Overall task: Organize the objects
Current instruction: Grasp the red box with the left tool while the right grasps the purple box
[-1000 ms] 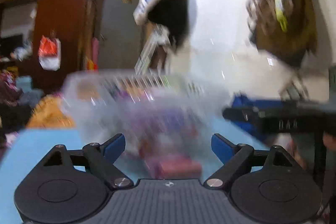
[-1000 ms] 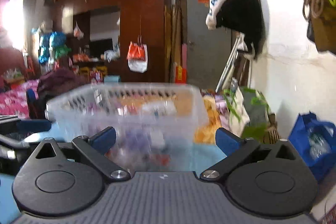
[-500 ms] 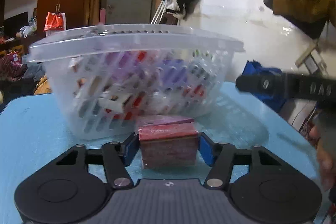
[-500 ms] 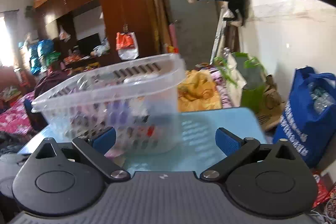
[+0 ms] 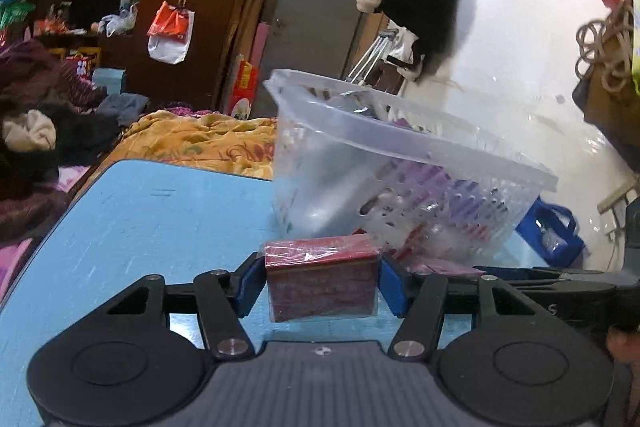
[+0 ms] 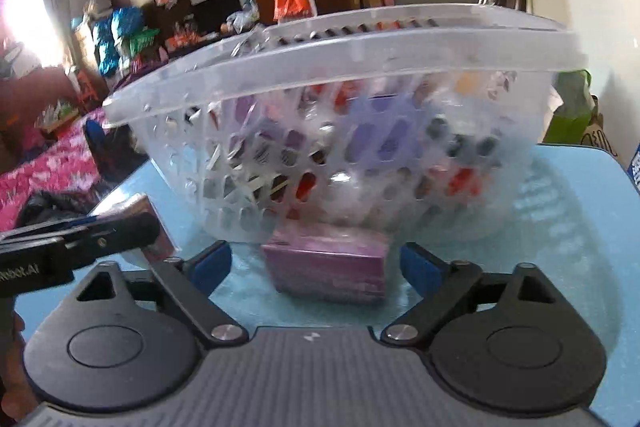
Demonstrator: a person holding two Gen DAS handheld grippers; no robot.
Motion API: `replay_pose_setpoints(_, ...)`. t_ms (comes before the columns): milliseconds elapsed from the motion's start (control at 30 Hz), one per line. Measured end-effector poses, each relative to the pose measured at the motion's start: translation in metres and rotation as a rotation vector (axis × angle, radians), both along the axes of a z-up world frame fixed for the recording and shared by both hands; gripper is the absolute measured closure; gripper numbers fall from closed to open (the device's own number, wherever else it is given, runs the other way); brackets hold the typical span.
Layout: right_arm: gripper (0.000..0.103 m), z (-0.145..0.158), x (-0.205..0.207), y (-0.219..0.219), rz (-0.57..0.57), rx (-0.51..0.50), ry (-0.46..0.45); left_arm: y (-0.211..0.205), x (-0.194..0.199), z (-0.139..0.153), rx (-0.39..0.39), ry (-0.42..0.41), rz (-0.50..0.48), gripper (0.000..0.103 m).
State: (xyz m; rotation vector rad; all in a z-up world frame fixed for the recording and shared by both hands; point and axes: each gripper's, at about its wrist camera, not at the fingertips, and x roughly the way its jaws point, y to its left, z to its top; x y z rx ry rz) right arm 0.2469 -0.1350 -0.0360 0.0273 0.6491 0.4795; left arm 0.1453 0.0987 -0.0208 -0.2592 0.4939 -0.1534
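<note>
My left gripper (image 5: pixel 322 285) is shut on a red wrapped box (image 5: pixel 320 267), both blue pads pressed on its sides, low over the blue table (image 5: pixel 140 227). Behind it and to the right stands a clear slotted basket (image 5: pixel 400 163) holding several small boxes. In the right wrist view, a purple box (image 6: pixel 332 269) lies on the table against the foot of the basket (image 6: pixel 360 67). My right gripper (image 6: pixel 315 263) straddles that box. Its jaws are closing, and gaps still show on both sides. The left gripper's finger (image 6: pixel 80 243) shows at the left there.
A bed piled with an orange cloth (image 5: pixel 200 143) and dark clothes (image 5: pixel 40 139) lies beyond the table's far edge. A blue bag (image 5: pixel 556 231) sits by the white wall on the right. Bare tabletop stretches left of the basket.
The left gripper closed on the red box and swung left, so the basket now sits to its right. The right gripper dropped to the basket's foot, and its jaws narrowed around the purple box.
</note>
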Motion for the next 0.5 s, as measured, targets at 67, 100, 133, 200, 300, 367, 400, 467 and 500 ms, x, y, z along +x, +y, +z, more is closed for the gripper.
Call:
replay_pose_setpoints(67,0.02,0.0,-0.002,0.001,-0.005,-0.025,-0.014,-0.001,0.0,-0.001,-0.009,-0.005,-0.004,0.04)
replay_pose_setpoints(100,0.024,-0.001,-0.003,0.001,-0.007,-0.043,-0.022,0.0,-0.001,-0.001,-0.014,-0.008,-0.006,0.04)
replay_pose_setpoints(133,0.032,-0.001,-0.004,0.001,-0.008,-0.056,-0.026,-0.001,-0.001,-0.002,-0.016,-0.01,-0.012,0.04)
replay_pose_setpoints(200,0.033,-0.003,-0.007,-0.005,0.0,-0.051,-0.029,-0.001,-0.002,-0.004,-0.029,-0.015,-0.026,0.04)
replay_pose_setpoints(300,0.033,-0.003,-0.012,-0.012,-0.024,-0.061,-0.059,-0.007,-0.007,-0.005,-0.034,-0.035,-0.05,0.039)
replay_pose_setpoints(367,0.033,-0.003,-0.016,-0.023,-0.03,-0.036,-0.066,-0.012,-0.009,-0.005,-0.033,-0.048,-0.058,0.039)
replay_pose_setpoints(400,0.033,-0.002,-0.017,-0.026,-0.031,-0.018,-0.071,-0.014,-0.009,-0.005,-0.033,-0.056,-0.064,0.039)
replay_pose_setpoints(467,0.033,0.0,-0.025,-0.04,-0.047,0.008,-0.092,-0.018,-0.011,-0.004,-0.033,-0.074,-0.078,0.039)
replay_pose_setpoints(500,0.033,0.001,-0.027,-0.045,-0.057,0.02,-0.103,-0.02,-0.012,-0.003,-0.029,-0.083,-0.085,0.039)
